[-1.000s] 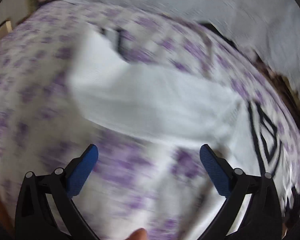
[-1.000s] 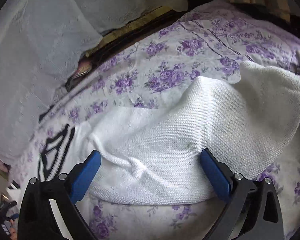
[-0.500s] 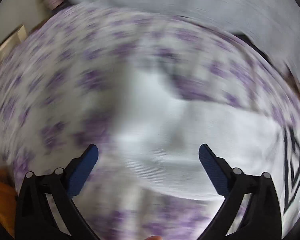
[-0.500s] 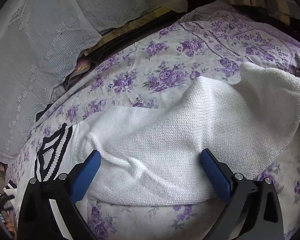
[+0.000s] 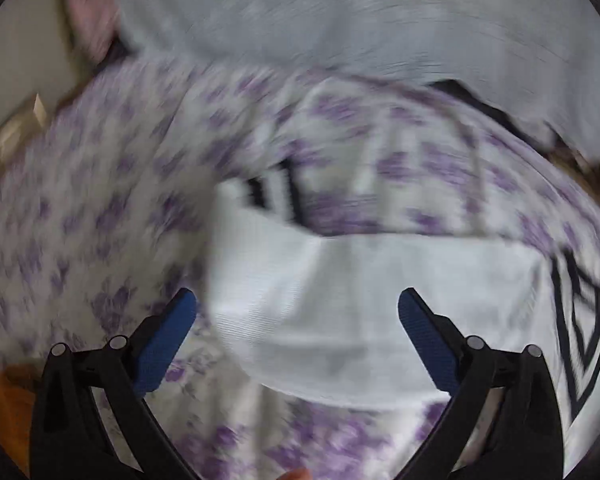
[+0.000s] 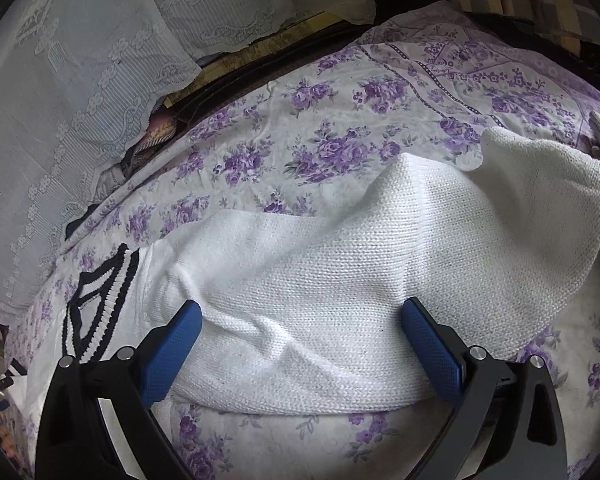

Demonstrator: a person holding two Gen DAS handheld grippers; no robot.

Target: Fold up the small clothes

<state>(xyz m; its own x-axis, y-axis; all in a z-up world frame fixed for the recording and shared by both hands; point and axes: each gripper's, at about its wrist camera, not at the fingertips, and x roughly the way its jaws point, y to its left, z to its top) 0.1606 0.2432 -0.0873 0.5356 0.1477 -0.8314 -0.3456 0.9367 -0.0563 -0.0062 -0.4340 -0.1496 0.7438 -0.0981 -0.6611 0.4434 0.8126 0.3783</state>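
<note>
White knit sweater (image 6: 340,280) with black-striped collar lies rumpled, partly folded.

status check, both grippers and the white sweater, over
Left gripper open, empty, over the white sweater. Right gripper open, jaws straddling its folded knit. Sweater lies on the floral bedsheet. Nothing in the way.

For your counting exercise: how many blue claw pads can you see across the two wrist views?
4. Two on the left claw: one pad lower left, one lower right. Two on the right claw, placed alike, resting against the white knitted garment. None appear hidden.
</note>
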